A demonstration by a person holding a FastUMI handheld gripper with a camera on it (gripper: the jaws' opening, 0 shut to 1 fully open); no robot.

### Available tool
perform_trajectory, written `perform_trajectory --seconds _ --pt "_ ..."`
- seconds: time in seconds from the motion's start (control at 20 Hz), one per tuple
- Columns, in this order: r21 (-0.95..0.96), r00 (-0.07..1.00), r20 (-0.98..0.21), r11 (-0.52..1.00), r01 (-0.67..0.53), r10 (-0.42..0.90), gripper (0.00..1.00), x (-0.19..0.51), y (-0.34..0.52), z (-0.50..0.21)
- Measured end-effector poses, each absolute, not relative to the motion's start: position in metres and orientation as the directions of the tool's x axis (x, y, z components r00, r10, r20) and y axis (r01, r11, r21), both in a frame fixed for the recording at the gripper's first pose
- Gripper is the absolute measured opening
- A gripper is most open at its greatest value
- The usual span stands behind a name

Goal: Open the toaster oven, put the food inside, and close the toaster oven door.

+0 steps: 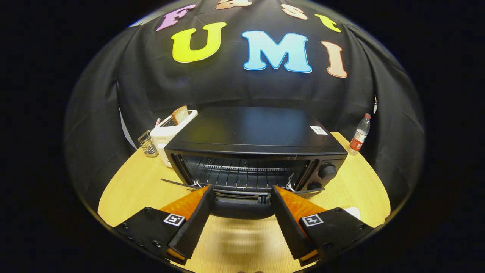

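Observation:
The black toaster oven point(250, 131) stands on the wooden table just ahead of my fingers. Its door point(240, 207) hangs open, folded down toward me, and the wire rack point(242, 175) inside is bare. My gripper point(241, 189) is open, with its wide-spread fingertips on either side of the lowered door's front edge; nothing is held. A slice of bread point(180, 114) sticks up out of a white toaster point(166, 134) beside the oven's left rear corner.
A small wire holder point(147, 144) sits left of the white toaster. A plastic bottle point(359, 135) stands at the table's far right edge. A bit of something white point(354, 212) peeks out behind my right finger. Bare wooden tabletop point(238, 242) lies beneath the fingers.

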State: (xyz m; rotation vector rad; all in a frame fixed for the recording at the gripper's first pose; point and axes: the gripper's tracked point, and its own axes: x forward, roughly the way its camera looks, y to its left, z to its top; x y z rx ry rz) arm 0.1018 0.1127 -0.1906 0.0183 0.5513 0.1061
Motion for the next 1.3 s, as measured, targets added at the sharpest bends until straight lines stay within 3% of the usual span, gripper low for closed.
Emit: perform_trajectory --seconds 0.7,1.05,1.3 --pt "-0.023 0.775 -0.623 0.987 -0.159 0.111 0.95 0.054 0.112 -0.228" --pt "-0.007 0.571 -0.813 0.978 -0.209 0.117 0.96 0.006 0.100 -0.314" --pt "-0.004 0.579 -0.804 0.972 -0.234 0.136 0.97 -0.007 0.090 -0.304"
